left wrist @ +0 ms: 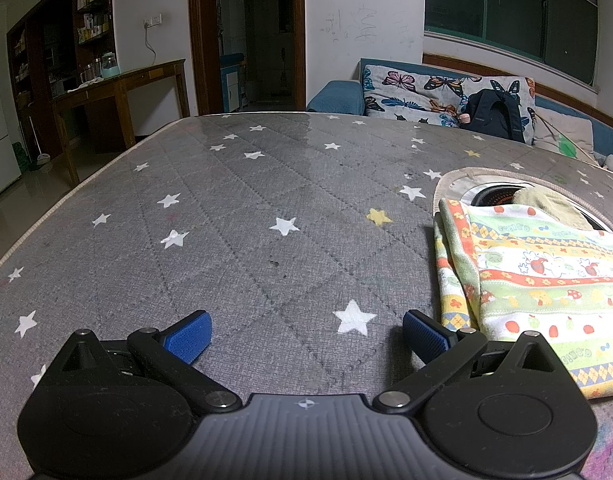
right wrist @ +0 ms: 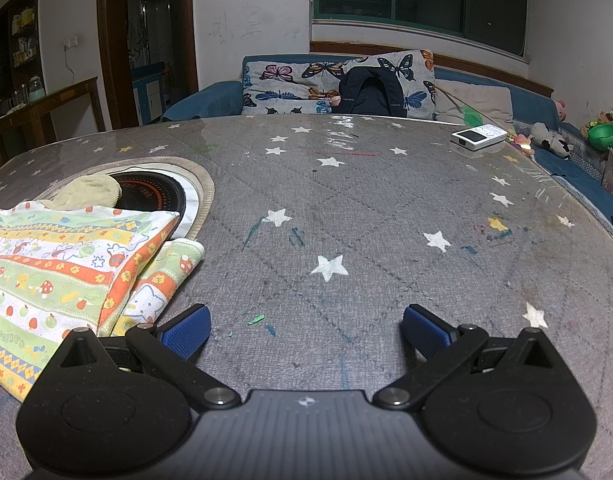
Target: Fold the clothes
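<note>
The left gripper [left wrist: 306, 334] and right gripper [right wrist: 306, 330] hang with jaws spread, holding nothing. The folded cloth [left wrist: 546, 280] lies between them on the table [left wrist: 226, 220], overlapping a round cooktop [right wrist: 154, 196]. Only the right view shows the white device [right wrist: 480, 136] near the far edge.
</note>
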Motion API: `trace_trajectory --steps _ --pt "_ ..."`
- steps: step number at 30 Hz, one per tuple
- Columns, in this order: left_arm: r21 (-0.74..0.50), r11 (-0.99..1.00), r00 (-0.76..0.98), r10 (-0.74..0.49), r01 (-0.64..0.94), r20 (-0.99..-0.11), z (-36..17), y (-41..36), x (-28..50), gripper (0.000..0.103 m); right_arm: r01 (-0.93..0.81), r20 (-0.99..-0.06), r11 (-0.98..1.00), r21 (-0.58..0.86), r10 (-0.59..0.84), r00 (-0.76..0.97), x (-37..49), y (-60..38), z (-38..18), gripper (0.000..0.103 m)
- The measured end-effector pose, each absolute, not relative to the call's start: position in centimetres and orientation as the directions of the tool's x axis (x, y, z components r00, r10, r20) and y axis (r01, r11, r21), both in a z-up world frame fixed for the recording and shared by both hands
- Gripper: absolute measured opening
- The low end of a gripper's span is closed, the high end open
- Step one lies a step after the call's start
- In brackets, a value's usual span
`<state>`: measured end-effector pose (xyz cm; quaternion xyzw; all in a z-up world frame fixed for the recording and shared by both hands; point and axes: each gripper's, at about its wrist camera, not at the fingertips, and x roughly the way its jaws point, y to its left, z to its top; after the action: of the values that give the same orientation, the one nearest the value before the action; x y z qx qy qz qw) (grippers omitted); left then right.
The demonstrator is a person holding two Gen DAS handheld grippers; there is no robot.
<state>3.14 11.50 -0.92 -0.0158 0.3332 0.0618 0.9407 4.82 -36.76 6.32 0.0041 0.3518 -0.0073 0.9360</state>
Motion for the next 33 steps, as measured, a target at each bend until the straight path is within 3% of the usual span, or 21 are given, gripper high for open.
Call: trace_trajectory --steps 33 --pt "0.011 0.992 0.77 0.105 -0.127 -0.629 -0.83 11.86 2.71 0.103 0.017 -0.659 1.0 0.003 -0.011 0.752 4.82 -36.76 6.32 0.103"
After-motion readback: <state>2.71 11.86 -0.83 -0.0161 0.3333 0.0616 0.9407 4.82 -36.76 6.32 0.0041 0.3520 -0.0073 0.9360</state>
